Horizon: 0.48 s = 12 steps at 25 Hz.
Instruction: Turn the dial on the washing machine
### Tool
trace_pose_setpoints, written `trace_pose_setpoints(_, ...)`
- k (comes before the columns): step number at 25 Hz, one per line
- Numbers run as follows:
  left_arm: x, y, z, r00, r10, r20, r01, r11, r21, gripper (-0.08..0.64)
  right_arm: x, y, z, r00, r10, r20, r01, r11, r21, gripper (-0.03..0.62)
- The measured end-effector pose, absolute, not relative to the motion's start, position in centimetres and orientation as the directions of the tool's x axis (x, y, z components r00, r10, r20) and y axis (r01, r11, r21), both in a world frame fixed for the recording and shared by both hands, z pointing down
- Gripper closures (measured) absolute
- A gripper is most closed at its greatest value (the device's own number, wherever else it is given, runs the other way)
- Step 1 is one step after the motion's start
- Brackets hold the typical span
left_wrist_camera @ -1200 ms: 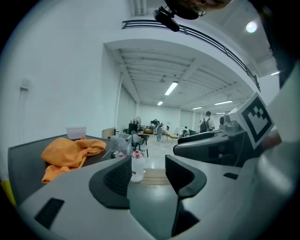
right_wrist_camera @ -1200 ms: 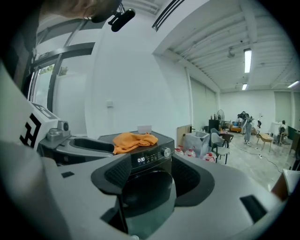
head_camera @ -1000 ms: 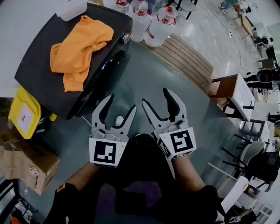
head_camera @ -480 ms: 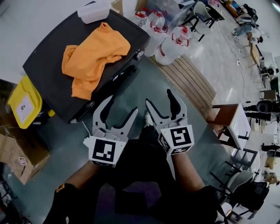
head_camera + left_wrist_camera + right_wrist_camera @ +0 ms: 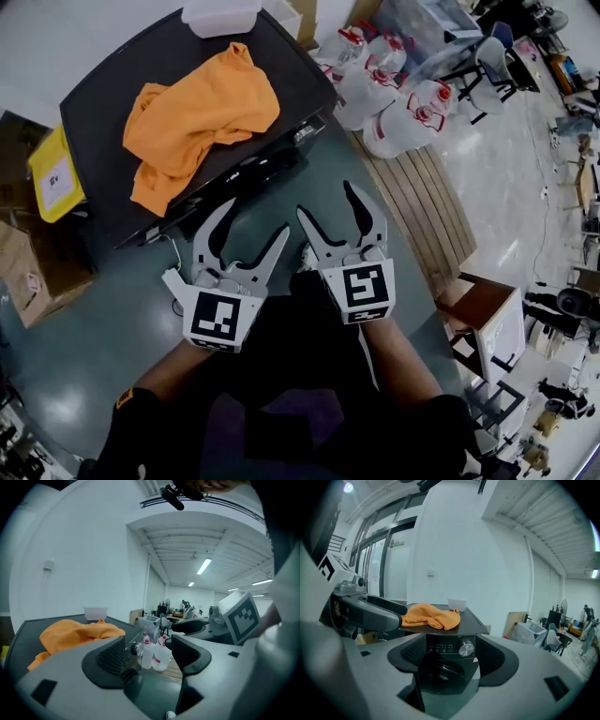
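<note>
The washing machine is standing on the floor in front of the person, well apart from both tools. An orange cloth is lying on its dark top, and a white tub is resting at the far edge. The dial is sitting on the control panel, at the right end, just above the round door.

The left gripper and the right gripper are both hanging side by side with jaws wide apart. The jaws have just been opening, and nothing is standing between them. In the right gripper view the dial is appearing in the gap, but only far behind it.

I am judging the dial to be a stiff, round knob with a shiny, metal-looking face, so it is probably rather slippery. It is fixed to the panel and should only be rotating around its own axis. The machine itself is looking heavy and should not be shifting. The good place to hold is the rim, one pad on each opposite side, squarely from the front. Whether the rim is ribbed I cannot tell.
</note>
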<state>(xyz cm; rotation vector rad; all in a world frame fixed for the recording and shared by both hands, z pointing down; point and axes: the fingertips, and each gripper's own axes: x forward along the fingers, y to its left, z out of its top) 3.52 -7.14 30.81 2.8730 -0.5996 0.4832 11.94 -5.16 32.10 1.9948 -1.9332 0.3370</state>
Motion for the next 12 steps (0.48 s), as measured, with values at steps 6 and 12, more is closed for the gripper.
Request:
trace_pose_setpoints(6, 6.1, -7.2, 31.2, 0.790, -0.483, 0.377, -0.542, -0.838, 0.063, 0.262, 15.2, -7.2, 33.7, -0.061, -0.901, 0.429, -0.983, 0.129, 0.132, 0.256)
trace_pose_setpoints(12, 6.9, -7.8, 32.6, 0.692, -0.600, 0.402, -0.667, -0.745, 0.037, 0.261, 16.7, -9.6, 35.9, -0.164, -0.878, 0.450, -0.954, 0.257, 0.152, 0.256)
